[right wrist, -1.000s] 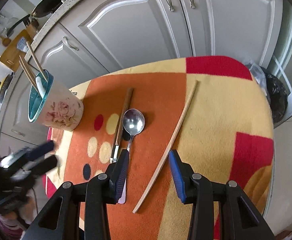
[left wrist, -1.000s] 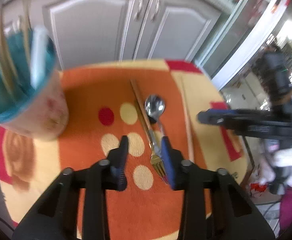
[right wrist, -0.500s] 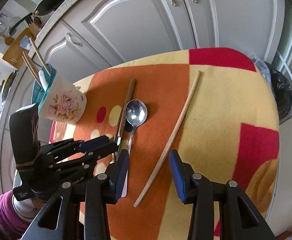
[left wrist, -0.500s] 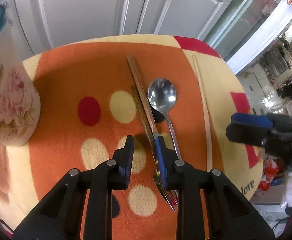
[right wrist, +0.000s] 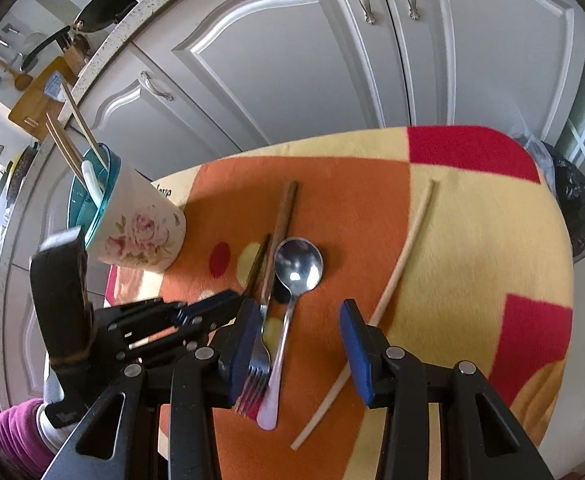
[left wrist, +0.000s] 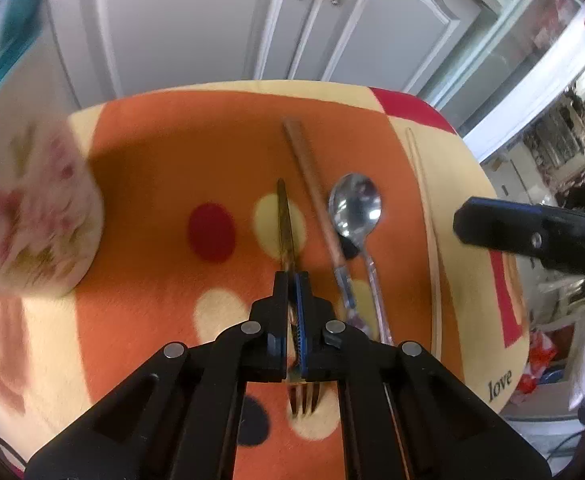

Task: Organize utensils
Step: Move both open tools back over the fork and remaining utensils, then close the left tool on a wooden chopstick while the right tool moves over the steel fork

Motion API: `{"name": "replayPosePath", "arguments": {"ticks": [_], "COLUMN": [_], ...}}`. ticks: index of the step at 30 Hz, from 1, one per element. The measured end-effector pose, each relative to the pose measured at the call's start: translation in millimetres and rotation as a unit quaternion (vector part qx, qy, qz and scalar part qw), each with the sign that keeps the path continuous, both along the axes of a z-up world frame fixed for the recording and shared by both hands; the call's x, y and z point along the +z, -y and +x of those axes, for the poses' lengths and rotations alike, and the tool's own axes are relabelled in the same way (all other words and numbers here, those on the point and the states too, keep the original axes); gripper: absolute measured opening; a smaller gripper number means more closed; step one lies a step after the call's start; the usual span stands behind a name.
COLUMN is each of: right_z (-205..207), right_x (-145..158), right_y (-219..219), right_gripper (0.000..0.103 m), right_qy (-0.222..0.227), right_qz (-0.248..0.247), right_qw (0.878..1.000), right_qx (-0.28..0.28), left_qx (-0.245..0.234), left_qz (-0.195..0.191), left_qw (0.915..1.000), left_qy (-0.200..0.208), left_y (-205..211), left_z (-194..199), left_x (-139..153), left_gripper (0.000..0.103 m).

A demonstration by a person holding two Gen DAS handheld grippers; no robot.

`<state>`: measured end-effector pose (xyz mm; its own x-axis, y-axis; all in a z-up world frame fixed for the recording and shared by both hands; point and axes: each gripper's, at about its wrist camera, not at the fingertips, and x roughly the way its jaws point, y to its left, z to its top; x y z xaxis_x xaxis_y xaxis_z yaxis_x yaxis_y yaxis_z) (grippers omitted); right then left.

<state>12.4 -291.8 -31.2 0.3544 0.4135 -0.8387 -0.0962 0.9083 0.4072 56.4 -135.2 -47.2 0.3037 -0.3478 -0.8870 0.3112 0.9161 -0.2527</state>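
The left gripper fingers have just closed, pinching the fork by its neck on the bench. Right gripper fingers are spread w/ nothing between, near the spoon.

bare tabletop lies open right of the lone chopstick; the floral cup blocks the left edge, cabinet doors wall the far side.

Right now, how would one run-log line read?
left gripper: jaws just closed on fork | right gripper: open, holding nothing | spoon: on cloth
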Motion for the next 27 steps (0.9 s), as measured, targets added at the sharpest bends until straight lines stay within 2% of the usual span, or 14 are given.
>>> {"name": "replayPosePath", "arguments": {"ticks": [5, 12, 17, 21, 24, 27], "right_z": [5, 29, 33, 33, 34, 33], "right_x": [1, 6, 12, 13, 14, 15], "right_y": [-7, -21, -19, -8, -3, 1], "right_gripper": [0.04, 0.04, 0.04, 0.04, 0.04, 0.04], "right_qy": [0.001, 0.007, 0.01, 0.007, 0.006, 0.006], "right_qz": [-0.002, -0.014, -0.011, -0.012, -0.013, -0.014], "right_qw": [1.0, 1.0, 1.0, 1.0, 1.0, 1.0], "right_qx": [0.009, 0.016, 0.011, 0.0, -0.003, -0.001], "left_qx": [0.0, 0.005, -0.002, 0.01, 0.015, 0.015], "left_qz": [0.014, -0.017, -0.007, 0.015, 0.013, 0.02], "left_qw": [0.9998, 0.9997, 1.0, 0.9998, 0.9997, 0.9997], "left_qy": [-0.014, -0.019, 0.003, 0.005, -0.014, -0.006], "left_y": [-21, -34, -15, 1, 11, 15], "left_z": [-16, -26, -11, 11, 29, 34], "left_x": [-7, 7, 16, 7, -6, -4], "left_gripper": [0.0, 0.0, 0.001, 0.011, 0.011, 0.01]}}
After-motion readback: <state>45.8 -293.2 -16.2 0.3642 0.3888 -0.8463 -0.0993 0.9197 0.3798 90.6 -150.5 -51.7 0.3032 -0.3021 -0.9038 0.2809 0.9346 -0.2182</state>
